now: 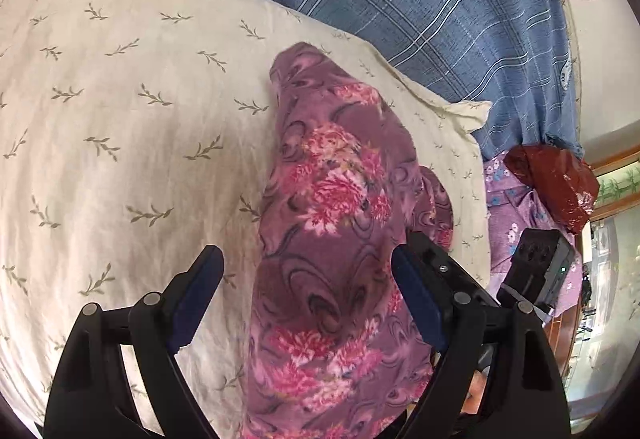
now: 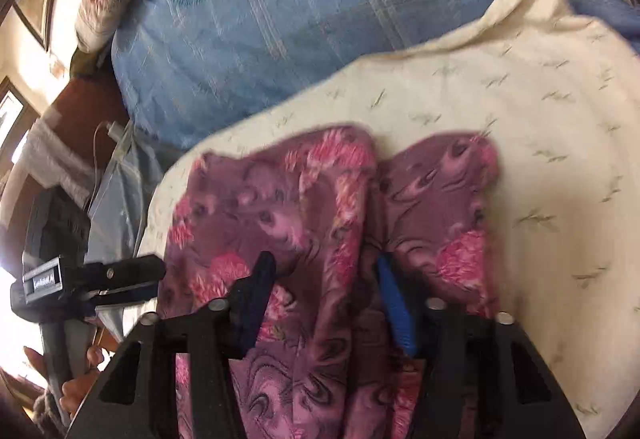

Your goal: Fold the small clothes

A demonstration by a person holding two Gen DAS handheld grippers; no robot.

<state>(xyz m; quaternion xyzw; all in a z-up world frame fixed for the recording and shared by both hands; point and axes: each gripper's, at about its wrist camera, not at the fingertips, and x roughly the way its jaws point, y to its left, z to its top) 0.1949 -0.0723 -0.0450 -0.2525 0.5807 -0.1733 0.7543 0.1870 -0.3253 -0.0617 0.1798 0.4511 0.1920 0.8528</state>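
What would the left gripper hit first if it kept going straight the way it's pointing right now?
Most likely the purple floral garment, which lies between and ahead of the open left gripper. The cream leaf-print sheet is underneath. Depth is hard to judge.

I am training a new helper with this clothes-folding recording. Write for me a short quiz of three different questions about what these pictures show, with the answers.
1. True or false: the purple floral fleece garment lies on a wooden table.
2. Choose one. The left tool is: A) shut on the garment; B) open wide, one finger on each side of the garment; C) out of view.
3. Fill in: the cream cotton cloth under the garment is printed with small olive ___.

Key: 1 false, it lies on the cream cloth; 2 B; 3 leaf sprigs.
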